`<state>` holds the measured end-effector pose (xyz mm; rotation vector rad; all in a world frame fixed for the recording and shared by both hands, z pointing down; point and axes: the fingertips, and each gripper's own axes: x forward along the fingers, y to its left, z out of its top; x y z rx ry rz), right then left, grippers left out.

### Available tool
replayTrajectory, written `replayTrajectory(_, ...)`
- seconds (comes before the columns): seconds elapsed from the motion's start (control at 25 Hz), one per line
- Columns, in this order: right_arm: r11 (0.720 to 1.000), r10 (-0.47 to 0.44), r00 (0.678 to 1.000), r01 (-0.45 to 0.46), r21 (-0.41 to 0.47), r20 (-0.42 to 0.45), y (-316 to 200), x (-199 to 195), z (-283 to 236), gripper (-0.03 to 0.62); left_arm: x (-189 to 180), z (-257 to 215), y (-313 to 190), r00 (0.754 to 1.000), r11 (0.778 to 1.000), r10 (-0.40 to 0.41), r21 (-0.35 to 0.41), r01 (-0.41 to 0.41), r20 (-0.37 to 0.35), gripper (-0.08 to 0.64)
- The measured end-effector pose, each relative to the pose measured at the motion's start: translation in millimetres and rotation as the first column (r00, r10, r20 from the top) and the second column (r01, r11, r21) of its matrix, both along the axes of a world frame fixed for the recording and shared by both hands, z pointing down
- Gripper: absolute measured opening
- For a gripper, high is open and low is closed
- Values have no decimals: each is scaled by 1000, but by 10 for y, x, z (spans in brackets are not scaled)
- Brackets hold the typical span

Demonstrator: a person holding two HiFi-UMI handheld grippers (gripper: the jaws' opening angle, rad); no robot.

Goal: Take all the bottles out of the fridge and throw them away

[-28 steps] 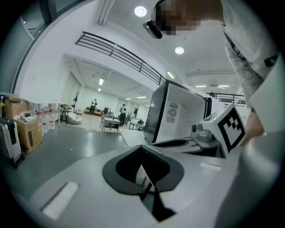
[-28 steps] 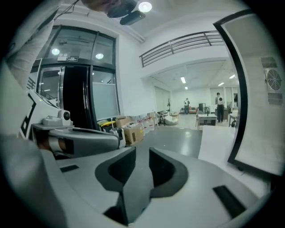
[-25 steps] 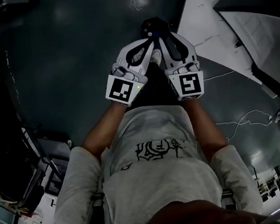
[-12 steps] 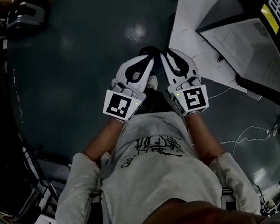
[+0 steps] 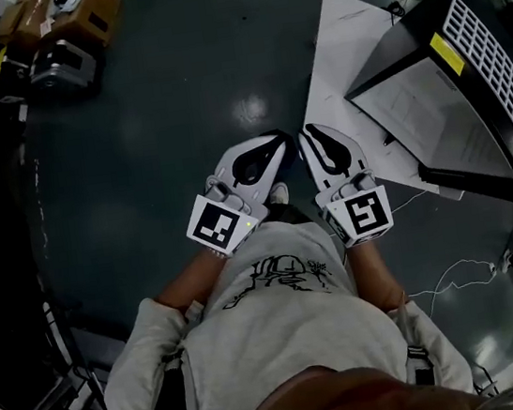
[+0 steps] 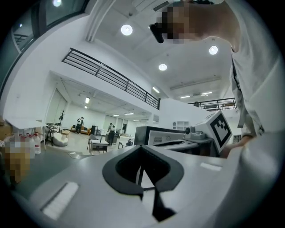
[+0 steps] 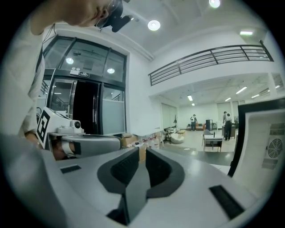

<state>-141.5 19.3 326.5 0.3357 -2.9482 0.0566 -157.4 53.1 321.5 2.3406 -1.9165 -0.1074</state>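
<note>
No bottle is clear in any view. The black fridge (image 5: 468, 94) with a white grille on top stands at the right on a white sheet (image 5: 340, 55); it shows small beyond the left jaws (image 6: 153, 135) and as a black frame with a white panel (image 7: 262, 142). I hold both grippers side by side in front of my chest, pointing about level. My left gripper (image 5: 274, 142) (image 6: 140, 162) is shut and empty. My right gripper (image 5: 309, 135) (image 7: 139, 156) has just been closing; a narrow gap is left, with nothing in it.
Dark glossy floor lies below me. A yellow-brown machine (image 5: 62, 32) sits at the top left, and cables (image 5: 447, 277) trail at the right. Cardboard boxes (image 7: 131, 140) stand by a glass door. Far across the hall are a table (image 6: 99, 144) and people (image 6: 111, 130).
Both grippers have risen together in front of my chest. The head view has shifted, so more of the fridge and the yellow-brown machine now show.
</note>
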Motion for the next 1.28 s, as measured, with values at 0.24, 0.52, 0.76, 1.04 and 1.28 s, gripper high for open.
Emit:
replayTrajectory(0.24, 1000, -6, 1000, 6, -17, 17, 96, 34, -274, 50, 49, -257, 90, 999, 999, 32, 21, -31, -15, 9)
replayTrajectory(0.52, 997, -57, 997, 60, -57, 50, 214, 67, -613, 36, 159, -504, 128, 996, 996, 82, 29, -82, -23, 9)
replayTrajectory(0.76, 995, -72, 995, 76, -59, 65, 312, 168, -777, 20, 220, -645, 190, 993, 993, 111, 40, -110, -35, 9)
replayTrajectory(1.04, 995, -84, 994, 88, -45, 74, 440, 161, -925, 11, 213, -747, 236, 993, 992, 114, 59, -112, -31, 9)
replayTrajectory(1.28, 996, -85, 994, 86, -12, 67, 452, 142, -965, 11, 210, -777, 259, 993, 992, 109, 62, -107, -33, 9)
